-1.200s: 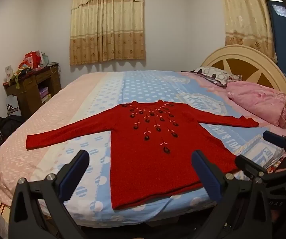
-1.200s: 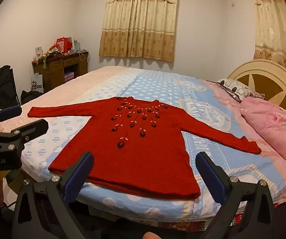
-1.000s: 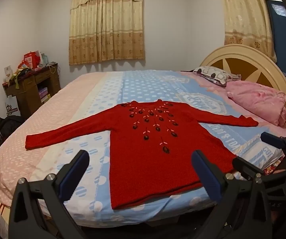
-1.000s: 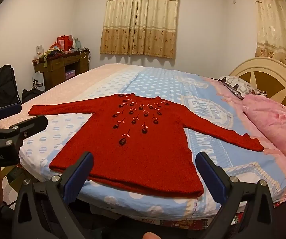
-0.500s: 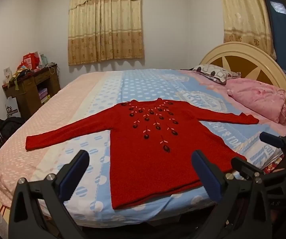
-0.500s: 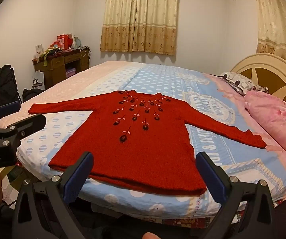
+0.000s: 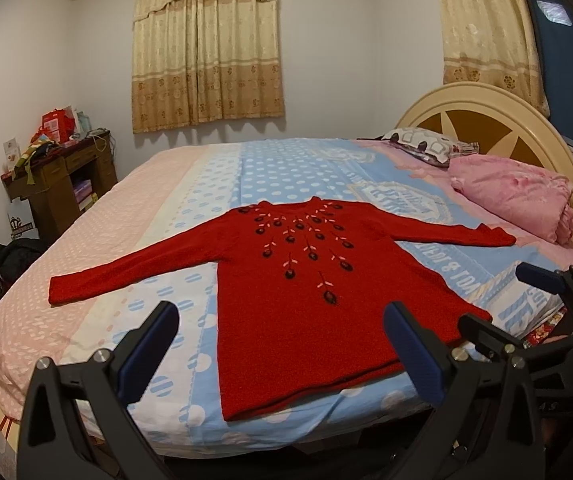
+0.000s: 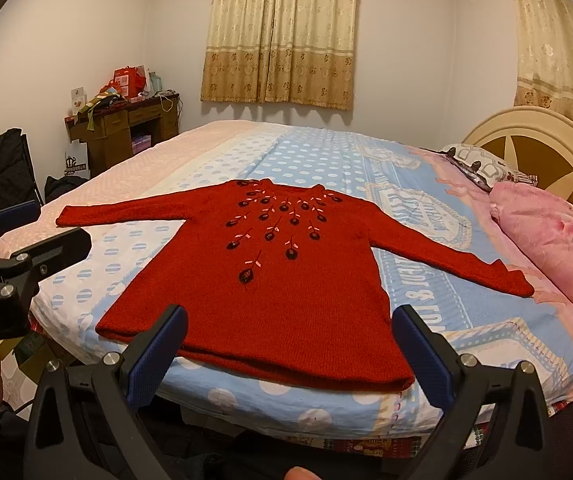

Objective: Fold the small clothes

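Red knit sweater with dark embroidered flowers (image 7: pixel 310 304) lies flat, sleeves spread, near the front edge of the blue-and-pink polka-dot bed (image 7: pixel 278 172). Left gripper (image 7: pixel 280 344) and right gripper (image 8: pixel 290 344) hover before the hem, fingers wide apart, holding nothing.

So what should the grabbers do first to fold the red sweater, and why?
Probably bring the left gripper to the outstretched left sleeve and pinch its cuff. The red sweater lies flat with both sleeves spread, and both grippers are open and holding nothing, short of the bed.
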